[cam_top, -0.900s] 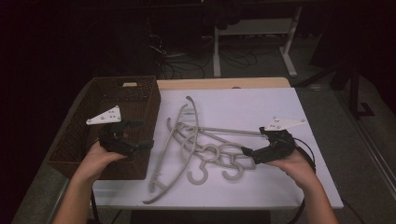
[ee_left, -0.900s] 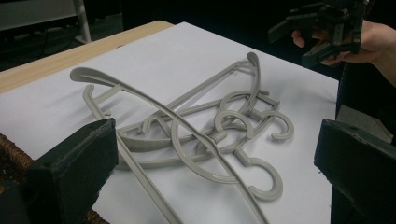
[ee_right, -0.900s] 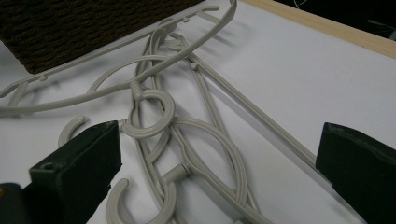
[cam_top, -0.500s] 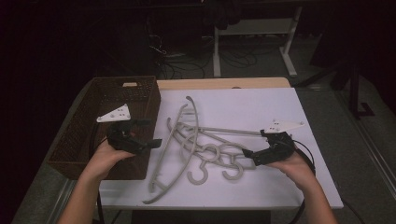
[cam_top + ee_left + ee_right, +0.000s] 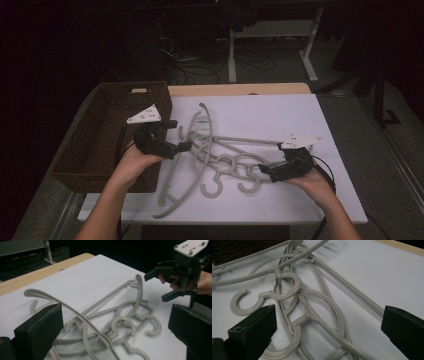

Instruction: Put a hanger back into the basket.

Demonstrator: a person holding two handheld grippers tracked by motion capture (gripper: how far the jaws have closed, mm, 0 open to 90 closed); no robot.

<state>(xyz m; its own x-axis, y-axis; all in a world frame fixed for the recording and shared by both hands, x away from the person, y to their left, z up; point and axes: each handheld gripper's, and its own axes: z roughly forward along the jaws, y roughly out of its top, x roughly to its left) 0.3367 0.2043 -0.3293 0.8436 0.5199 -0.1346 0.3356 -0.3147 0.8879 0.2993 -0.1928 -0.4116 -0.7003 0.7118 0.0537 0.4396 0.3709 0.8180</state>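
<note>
A tangled pile of several grey plastic hangers (image 5: pixel 220 150) lies in the middle of the white table top (image 5: pixel 280 115). My left gripper (image 5: pixel 179 135) is held above the pile's left edge, next to the basket, pointing right with its jaws wide open and nothing between them. In the left gripper view the hangers (image 5: pixel 117 320) lie beyond the left gripper (image 5: pixel 115 315). My right gripper (image 5: pixel 267 173) sits low at the pile's right side by the hooks, pointing left, open and empty. The right gripper view shows hooks and hanger arms (image 5: pixel 287 290) under the right gripper (image 5: pixel 329 315).
A brown wicker basket (image 5: pixel 100 130) stands at the table's left edge, its inside dark. A strip of wooden table (image 5: pixel 240 89) shows behind the white top. Desk legs and cables (image 5: pixel 235 55) stand on the dark floor beyond. The white top's right half is bare.
My left gripper has moved right from over the basket's rim to the left edge of the hanger pile. The right gripper has stayed almost where it was.
</note>
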